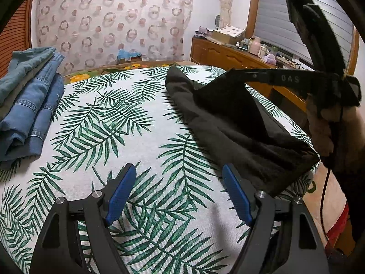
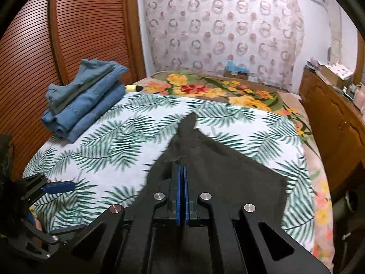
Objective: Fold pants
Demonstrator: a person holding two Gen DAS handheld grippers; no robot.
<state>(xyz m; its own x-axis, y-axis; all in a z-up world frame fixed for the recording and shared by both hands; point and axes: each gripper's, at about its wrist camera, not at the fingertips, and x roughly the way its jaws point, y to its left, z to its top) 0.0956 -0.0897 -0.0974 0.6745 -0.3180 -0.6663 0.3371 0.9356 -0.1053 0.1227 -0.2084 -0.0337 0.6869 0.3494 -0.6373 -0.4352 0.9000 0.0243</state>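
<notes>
Dark olive-black pants (image 1: pixel 230 123) lie on the right side of the leaf-print bedspread (image 1: pixel 127 118), one part lifted. My right gripper (image 2: pixel 182 167) is shut on the pants' edge (image 2: pixel 205 159) and holds it above the bed; it also shows in the left wrist view (image 1: pixel 239 75), gripping the raised cloth. My left gripper (image 1: pixel 178 171) is open and empty, low over the bedspread just left of the pants. It shows at the left edge of the right wrist view (image 2: pixel 61 186).
A stack of folded blue jeans (image 1: pixel 32 105) sits at the bed's left side (image 2: pixel 84 100). A floral blanket (image 2: pixel 216 89) covers the far end. A slatted wooden wardrobe (image 2: pixel 57 45) stands left, a cluttered wooden dresser (image 1: pixel 230 52) right.
</notes>
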